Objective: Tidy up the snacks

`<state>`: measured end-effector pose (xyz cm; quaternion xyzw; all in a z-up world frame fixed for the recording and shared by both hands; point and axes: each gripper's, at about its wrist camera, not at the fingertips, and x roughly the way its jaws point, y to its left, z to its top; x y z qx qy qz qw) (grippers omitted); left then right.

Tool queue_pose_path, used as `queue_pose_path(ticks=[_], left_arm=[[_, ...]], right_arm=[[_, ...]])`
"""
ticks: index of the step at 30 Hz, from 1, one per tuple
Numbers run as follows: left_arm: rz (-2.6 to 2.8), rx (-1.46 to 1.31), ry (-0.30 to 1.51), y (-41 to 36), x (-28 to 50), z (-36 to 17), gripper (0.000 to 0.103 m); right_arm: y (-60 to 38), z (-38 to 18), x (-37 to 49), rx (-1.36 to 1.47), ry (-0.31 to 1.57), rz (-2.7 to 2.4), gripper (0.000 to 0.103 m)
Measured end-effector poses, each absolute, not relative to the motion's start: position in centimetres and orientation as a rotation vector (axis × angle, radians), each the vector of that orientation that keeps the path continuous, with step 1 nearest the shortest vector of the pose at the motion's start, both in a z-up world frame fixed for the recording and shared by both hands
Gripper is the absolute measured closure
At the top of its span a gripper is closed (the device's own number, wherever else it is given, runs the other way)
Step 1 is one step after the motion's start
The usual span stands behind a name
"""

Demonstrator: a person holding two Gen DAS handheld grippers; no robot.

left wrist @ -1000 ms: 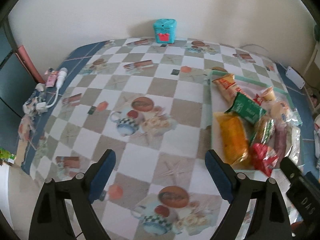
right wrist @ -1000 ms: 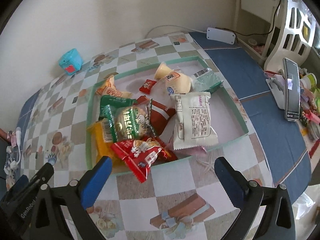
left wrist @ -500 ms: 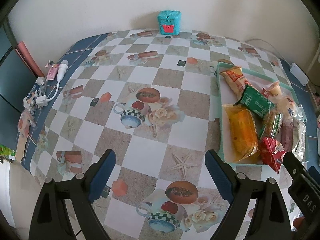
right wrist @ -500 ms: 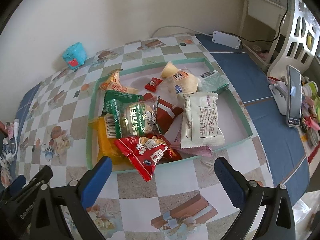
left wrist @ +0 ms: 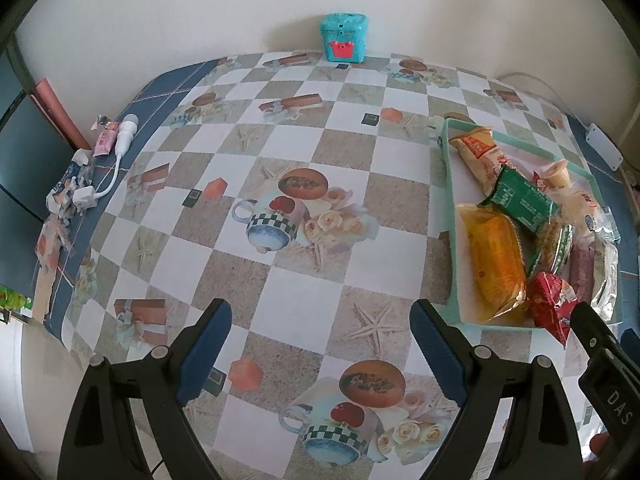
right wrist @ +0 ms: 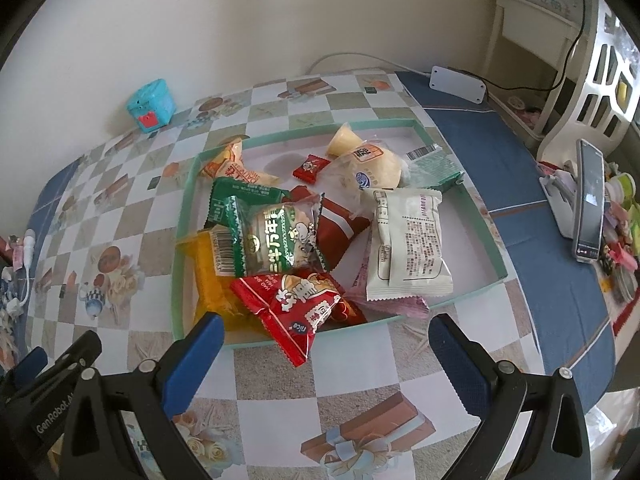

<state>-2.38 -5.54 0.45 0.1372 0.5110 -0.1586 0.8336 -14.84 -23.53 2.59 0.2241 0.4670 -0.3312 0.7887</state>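
Note:
A shallow mint-green tray (right wrist: 486,236) holds several snack packets: a red one (right wrist: 296,312) hanging over the near rim, a green-and-clear one (right wrist: 276,236), a yellow one (right wrist: 208,276), a white one (right wrist: 408,240). The tray also shows in the left wrist view (left wrist: 450,216) at the right. My right gripper (right wrist: 324,356) is open and empty, just short of the tray's near rim. My left gripper (left wrist: 320,344) is open and empty over the checked tablecloth, left of the tray.
A teal toy box (left wrist: 344,38) stands by the wall. A white charger and cable (left wrist: 116,160) lie at the table's left edge. A phone on a stand (right wrist: 588,200), a white box (right wrist: 456,84) and small clutter sit to the right.
Both grippers have drawn back and up from the table, so the tray and tablecloth look smaller and farther. Both stay open and empty. The snacks have not moved.

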Motion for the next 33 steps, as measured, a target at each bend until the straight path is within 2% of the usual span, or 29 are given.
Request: queue_pose_path(ticks=[33], left_arm=[[-0.303, 0.323, 1.119, -5.71, -2.17, -0.53, 0.012]], right_arm=[[-23.49, 2.04, -14.48, 0.468, 1.036, -0.695, 0.0]])
